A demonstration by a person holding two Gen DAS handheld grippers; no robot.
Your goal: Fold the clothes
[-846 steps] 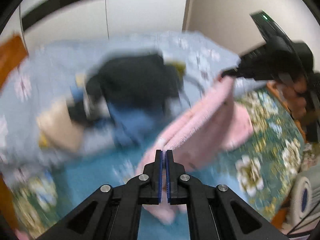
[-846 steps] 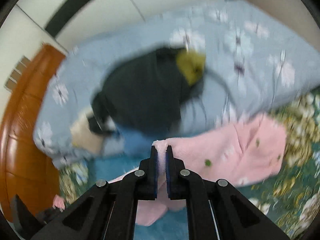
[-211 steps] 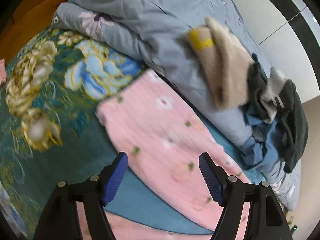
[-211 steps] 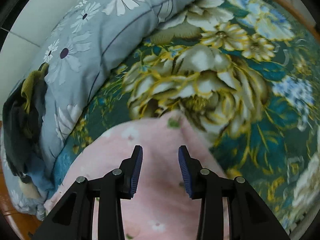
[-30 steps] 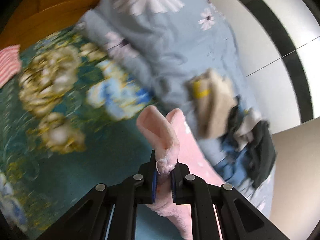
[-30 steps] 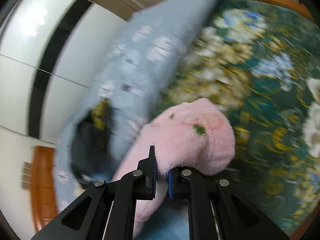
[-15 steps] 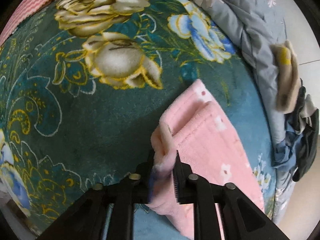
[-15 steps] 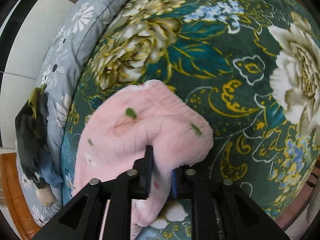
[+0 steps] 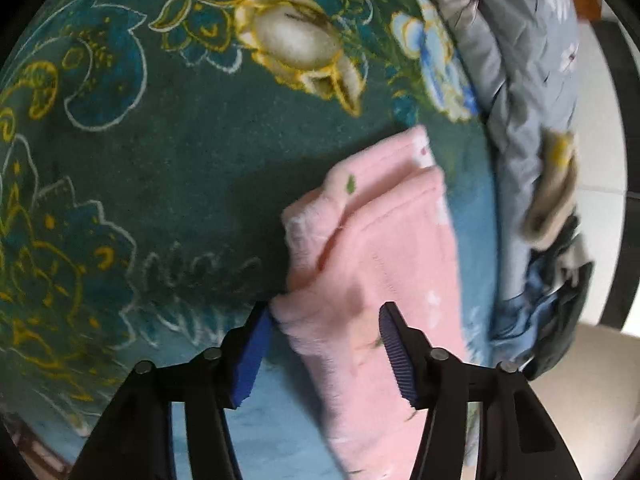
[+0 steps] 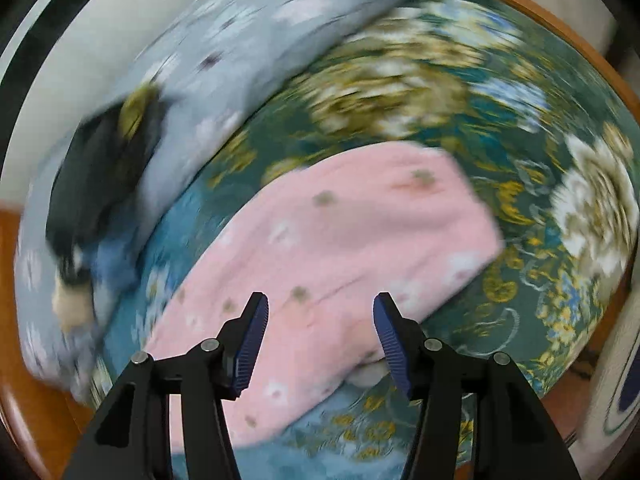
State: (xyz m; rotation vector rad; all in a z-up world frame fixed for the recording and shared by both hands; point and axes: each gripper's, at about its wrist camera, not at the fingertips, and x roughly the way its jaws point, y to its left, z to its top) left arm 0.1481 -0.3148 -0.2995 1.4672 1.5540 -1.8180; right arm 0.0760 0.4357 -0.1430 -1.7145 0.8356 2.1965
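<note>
Both grippers, left (image 9: 324, 344) and right (image 10: 320, 334), stand released, jaws just opened, above the folded pink garment (image 10: 340, 240) on the bedspread (image 9: 160, 160).

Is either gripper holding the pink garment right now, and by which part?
Neither. Both the left gripper and right gripper stand open over the pink garment, lying on the bed.

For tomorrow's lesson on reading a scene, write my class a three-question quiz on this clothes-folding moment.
1. True or false: the left tool is clamped on the pink garment.
2. What colour is the quilt beside the green floral blanket?
3. The right tool is: A open above the garment, B shut on it, C holding a sock.

Key: 1 false, its jaws stand apart, having just released the cloth; 2 grey-blue; 3 A.
</note>
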